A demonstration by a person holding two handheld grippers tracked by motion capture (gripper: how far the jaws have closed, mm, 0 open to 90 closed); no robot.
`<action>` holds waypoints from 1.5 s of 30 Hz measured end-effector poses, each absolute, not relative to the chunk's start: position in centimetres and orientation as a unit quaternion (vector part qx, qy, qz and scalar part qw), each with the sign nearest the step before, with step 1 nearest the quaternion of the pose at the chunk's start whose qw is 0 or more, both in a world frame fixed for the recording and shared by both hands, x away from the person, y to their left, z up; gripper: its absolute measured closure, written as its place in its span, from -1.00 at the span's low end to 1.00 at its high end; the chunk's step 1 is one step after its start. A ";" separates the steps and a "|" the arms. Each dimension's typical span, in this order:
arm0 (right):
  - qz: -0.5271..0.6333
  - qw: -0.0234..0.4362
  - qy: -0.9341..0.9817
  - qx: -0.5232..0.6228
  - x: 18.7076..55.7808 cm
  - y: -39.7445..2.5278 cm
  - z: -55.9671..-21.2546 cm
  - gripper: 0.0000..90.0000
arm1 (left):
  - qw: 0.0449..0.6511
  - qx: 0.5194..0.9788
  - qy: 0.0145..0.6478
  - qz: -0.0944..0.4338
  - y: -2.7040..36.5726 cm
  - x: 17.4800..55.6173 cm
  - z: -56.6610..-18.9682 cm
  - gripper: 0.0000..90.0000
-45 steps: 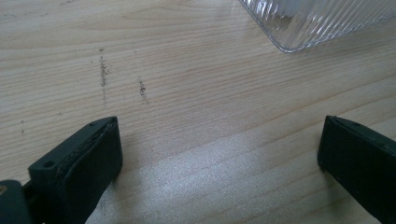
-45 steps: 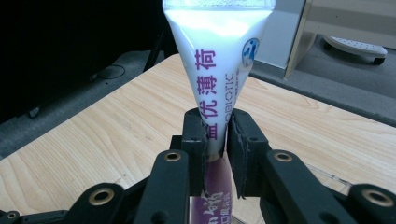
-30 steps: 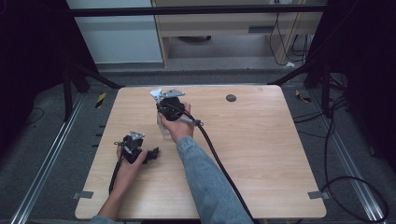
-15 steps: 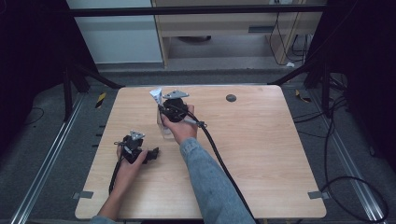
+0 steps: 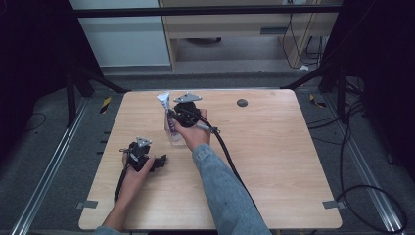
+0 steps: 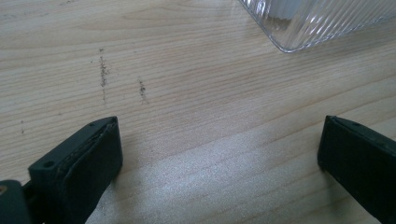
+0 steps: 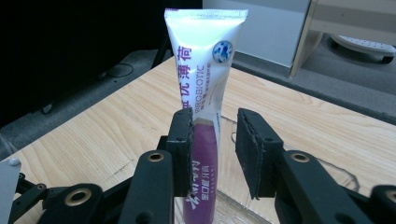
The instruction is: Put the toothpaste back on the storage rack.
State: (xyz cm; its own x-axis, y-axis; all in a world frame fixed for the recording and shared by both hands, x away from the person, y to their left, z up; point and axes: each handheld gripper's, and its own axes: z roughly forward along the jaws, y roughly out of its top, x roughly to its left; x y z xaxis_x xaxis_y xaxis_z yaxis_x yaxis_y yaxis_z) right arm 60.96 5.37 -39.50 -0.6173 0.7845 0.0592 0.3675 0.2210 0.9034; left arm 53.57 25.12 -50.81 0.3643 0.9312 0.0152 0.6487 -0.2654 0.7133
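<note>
Item, toothpaste tube (image 7: 205,70): tilted a second ago, now upright, foot in the ribbed glass (image 6: 322,21); my right tongs (image 7: 214,135) slackened, one jaw touching it, the other clear; left tongs (image 6: 219,158) agape, idle on the table (image 5: 274,161); placement judged nearly done

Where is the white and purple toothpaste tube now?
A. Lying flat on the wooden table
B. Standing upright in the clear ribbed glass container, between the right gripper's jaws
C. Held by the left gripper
B: the white and purple toothpaste tube stands upright in the clear ribbed glass container, between the right gripper jaws.
</note>
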 end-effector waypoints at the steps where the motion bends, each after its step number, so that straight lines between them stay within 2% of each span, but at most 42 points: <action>1: 0.492 0.214 0.752 0.382 60.9 5.2 -39.3 0.47 | 0.316 0.763 0.518 0.224 25.1 53.6 -50.8 -1.00; 12: 0.488 0.219 0.754 0.381 60.6 4.7 -38.6 0.34 | 0.316 0.763 0.518 0.224 25.1 53.6 -50.8 -1.00; 15: 0.488 0.218 0.754 0.382 60.5 4.7 -38.4 0.16 | 0.315 0.763 0.517 0.224 25.1 53.6 -50.8 -1.00; 26: 0.487 0.216 0.755 0.382 60.4 4.3 -37.8 -0.14 | 0.316 0.763 0.518 0.224 25.1 53.6 -50.8 -1.00; 27: 0.486 0.215 0.756 0.382 60.4 4.2 -37.6 -0.23 | 0.316 0.763 0.518 0.224 25.1 53.6 -50.8 -1.00; 29: 0.485 0.216 0.757 0.381 60.4 4.1 -37.6 -0.26 | 0.316 0.763 0.518 0.224 25.1 53.6 -50.8 -1.00; 31: 0.486 0.216 0.758 0.378 60.3 3.9 -37.4 -0.39 | 0.316 0.763 0.517 0.224 25.1 53.6 -50.8 -1.00; 35: 0.479 0.223 0.764 0.371 60.4 3.6 -37.3 -0.52 | 0.316 0.763 0.517 0.224 25.1 53.6 -50.8 -1.00; 45: 0.457 0.241 0.779 0.356 60.3 3.1 -37.2 -0.67 | 0.315 0.763 0.517 0.224 25.1 53.6 -50.8 -1.00</action>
State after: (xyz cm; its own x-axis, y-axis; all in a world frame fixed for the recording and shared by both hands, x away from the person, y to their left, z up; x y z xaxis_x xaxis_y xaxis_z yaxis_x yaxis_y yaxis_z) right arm 60.34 3.09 -37.21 -0.6293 0.7755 -0.0504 0.3346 0.3289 0.8831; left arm 53.59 25.11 -50.81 0.3645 0.9311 0.0166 0.6479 -0.2663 0.7137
